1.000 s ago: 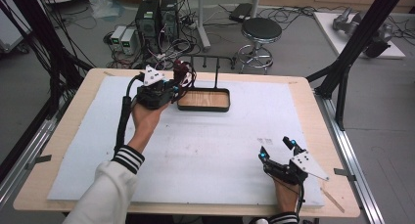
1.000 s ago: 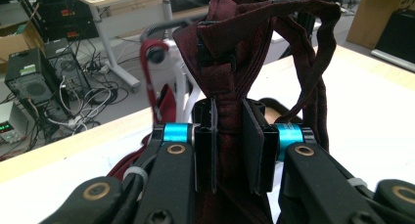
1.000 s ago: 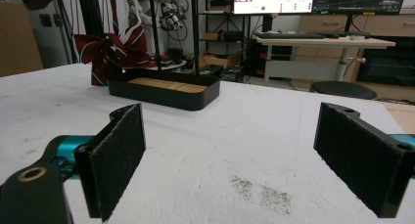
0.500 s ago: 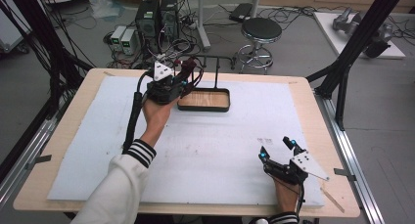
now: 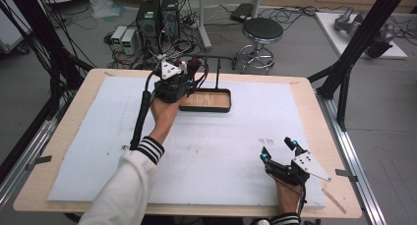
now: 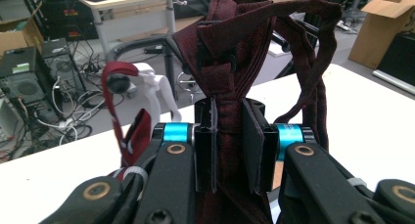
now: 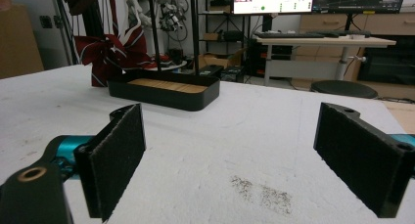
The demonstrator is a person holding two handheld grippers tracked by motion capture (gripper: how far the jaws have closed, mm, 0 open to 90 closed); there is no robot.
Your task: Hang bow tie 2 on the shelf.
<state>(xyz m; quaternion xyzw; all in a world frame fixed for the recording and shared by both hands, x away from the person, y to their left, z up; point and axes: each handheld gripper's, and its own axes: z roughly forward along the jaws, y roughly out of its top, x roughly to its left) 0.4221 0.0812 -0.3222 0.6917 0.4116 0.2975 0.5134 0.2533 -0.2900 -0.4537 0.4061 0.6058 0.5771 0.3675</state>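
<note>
The left claw [image 6: 229, 150] is clamped on a dark red, woven-fabric necktie [image 6: 230, 72]. In the left gripper view its two black pads pinch the tie's narrow band just below the knot, and the neck loop arches over to the right side of the knot. In the high view this claw [image 5: 189, 75] sits at the far left end of the shallow black tray with a wooden floor [image 5: 206, 108], just above the tray's left rim, and the tie [image 5: 194, 66] bunches at the claw tip, close to the thin black rail stand [image 5: 216, 63] that rises behind the tray. A second tie, bright red with white stripes [image 6: 128, 131], hangs to the left of the held one in the left gripper view.

The tray itself lies on the pale blue-white sheet covering the wooden surface [image 5: 64, 151], near the sheet's far edge.

Well to the right of the tray and on the near side of the surface, the right claw [image 5: 279, 150] rests low over the sheet. Its jaws stand wide apart with nothing between them; in the right gripper view the bare sheet shows between the two black foam pads [image 7: 117, 155], and the tray [image 7: 164, 93] sits ahead, well apart.
</note>
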